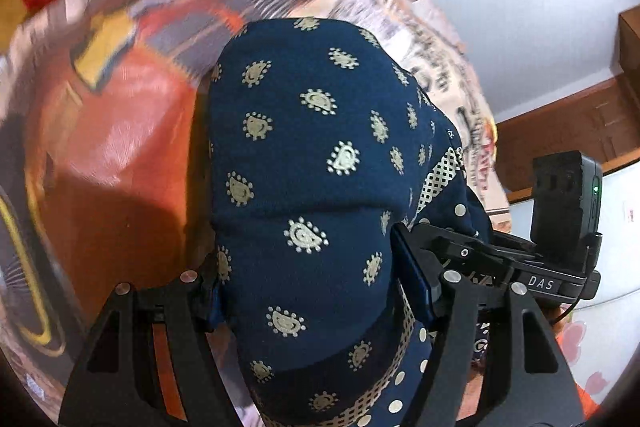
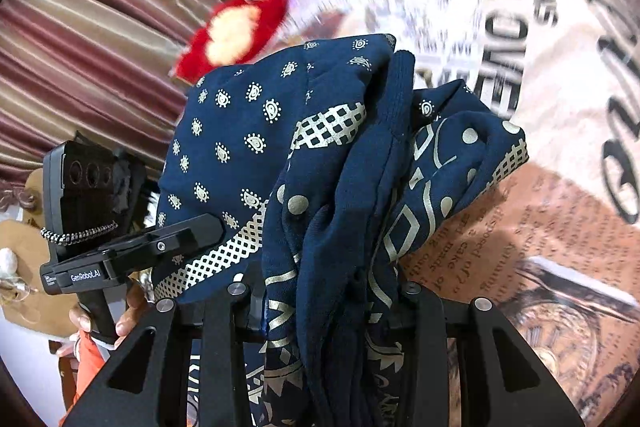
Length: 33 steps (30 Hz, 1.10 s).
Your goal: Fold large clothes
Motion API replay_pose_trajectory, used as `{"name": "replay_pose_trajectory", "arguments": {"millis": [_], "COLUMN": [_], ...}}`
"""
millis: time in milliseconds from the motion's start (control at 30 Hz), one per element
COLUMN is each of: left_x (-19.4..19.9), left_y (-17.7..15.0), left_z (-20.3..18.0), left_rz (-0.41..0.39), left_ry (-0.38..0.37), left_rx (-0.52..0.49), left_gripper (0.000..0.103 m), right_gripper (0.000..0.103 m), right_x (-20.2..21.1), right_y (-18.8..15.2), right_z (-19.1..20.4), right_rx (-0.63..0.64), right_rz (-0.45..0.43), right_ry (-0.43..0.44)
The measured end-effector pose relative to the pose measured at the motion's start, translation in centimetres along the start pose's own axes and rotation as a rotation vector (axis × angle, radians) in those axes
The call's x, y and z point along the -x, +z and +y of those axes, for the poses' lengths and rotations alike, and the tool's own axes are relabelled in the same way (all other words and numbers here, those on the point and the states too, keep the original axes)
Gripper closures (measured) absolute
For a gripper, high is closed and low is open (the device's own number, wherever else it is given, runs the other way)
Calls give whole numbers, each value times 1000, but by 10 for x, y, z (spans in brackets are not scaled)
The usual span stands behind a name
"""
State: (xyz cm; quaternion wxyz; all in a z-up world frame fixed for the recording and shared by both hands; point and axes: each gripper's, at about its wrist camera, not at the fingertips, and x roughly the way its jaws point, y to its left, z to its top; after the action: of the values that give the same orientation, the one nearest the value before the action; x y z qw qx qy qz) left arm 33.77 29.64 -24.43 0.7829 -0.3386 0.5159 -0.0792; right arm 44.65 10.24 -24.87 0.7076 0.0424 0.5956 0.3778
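A large navy garment point(image 1: 308, 163) with cream paisley dots and checked trim is bunched up and lifted above a printed bedspread. My left gripper point(image 1: 316, 299) is shut on a thick fold of it; the cloth hides the fingertips. My right gripper point(image 2: 324, 303) is shut on another bunch of the same garment point(image 2: 340, 163), which drapes over its fingers. The right gripper point(image 1: 500, 267) shows at the right of the left wrist view, and the left gripper point(image 2: 140, 255) at the left of the right wrist view, both close together against the cloth.
A bedspread point(image 2: 540, 147) with newspaper print and orange patches lies beneath. A red plush item point(image 2: 236, 31) lies at its far side. A striped curtain point(image 2: 80, 47) hangs on the left. A wooden door frame point(image 1: 580, 123) and white wall stand on the right.
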Motion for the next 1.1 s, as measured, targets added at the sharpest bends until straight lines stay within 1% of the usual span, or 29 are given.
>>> {"name": "replay_pose_trajectory", "arguments": {"millis": [67,167,233,300,367,433,467,533,567,600,633,667,733,800,833,867,900,1033,1100], "left_x": [-6,-6,-2,2,7,20,26,29,26,25,19,13,7,4,3,5,8,20,29], "left_y": [-4,-7,-12,-16,-22,-35,-44,-57,-60,-69,-77,-87,-99,-111,-118,-125,-132,-147,-144], "left_z": [0,-7,-12,-17,-25,-33,-42,-52,-55,-58,-59,-58,-54,-45,-39,-35,-32,-31,-37], "left_rz": [2,-23,-34,-55,-88,-135,-170,-192,-190,-179,-153,-133,-135,-108,-101,-112,-122,-104,-127], "left_ry": [11,44,84,139,212,284,343,397,409,417,423,430,465,478,488,492,497,530,552], "left_rx": [-27,-79,-101,-127,-172,-229,-280,-349,-376,-398,-418,-431,-436,-422,-413,-411,-410,-441,-452], "left_gripper": [34,32,30,29,29,29,29,29,29,28,26,25,23,22,20,19,15,15,15], "right_gripper": [69,68,65,63,57,46,44,29,24,16,12,12,12,12,12,12,12,12,12], "right_x": [-13,-24,-25,-23,-21,-14,-10,-1,3,5,6,4,-4,-11,-13,-11,-5,16,28], "right_y": [0,0,0,-2,-5,-7,-10,-21,-25,-31,-38,-43,-57,-71,-77,-80,-82,-84,-83], "right_z": [-5,-9,-5,0,2,8,13,20,23,28,32,35,35,27,20,14,7,-8,-9], "right_rx": [-10,8,36,62,78,106,131,181,209,242,278,312,377,406,403,394,373,324,330], "right_rz": [28,51,54,63,71,77,73,58,50,45,48,58,118,175,189,188,189,204,203], "right_ry": [-16,-46,-69,-93,-116,-168,-195,-226,-241,-261,-282,-299,-337,-386,-400,-392,-366,-308,-305]}}
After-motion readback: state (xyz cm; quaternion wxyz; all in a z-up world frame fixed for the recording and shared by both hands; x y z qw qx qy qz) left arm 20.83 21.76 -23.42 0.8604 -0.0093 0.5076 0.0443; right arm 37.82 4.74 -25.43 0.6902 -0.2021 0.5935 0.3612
